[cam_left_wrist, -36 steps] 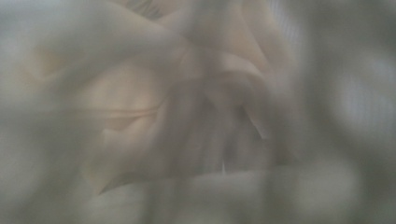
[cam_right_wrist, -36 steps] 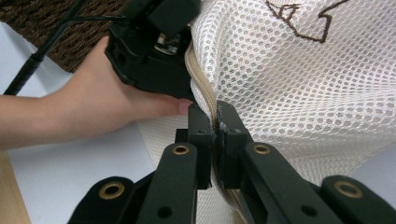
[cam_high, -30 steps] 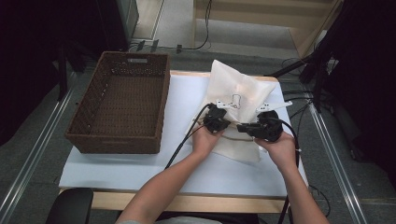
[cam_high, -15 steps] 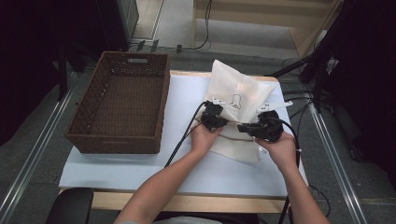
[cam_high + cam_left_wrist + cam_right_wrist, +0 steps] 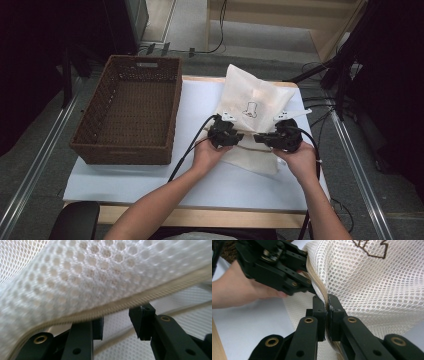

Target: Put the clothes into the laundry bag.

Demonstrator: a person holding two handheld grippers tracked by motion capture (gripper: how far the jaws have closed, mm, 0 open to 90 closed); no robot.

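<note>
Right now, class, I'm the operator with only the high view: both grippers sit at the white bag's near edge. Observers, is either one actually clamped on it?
Observer: Yes. The right gripper is shut on the zipper of the mesh bag.
Operator: And the left?
Observer: The left gripper has just been opening. Its jaws stand apart, and the zipper runs across their tips, unpinched.
</note>
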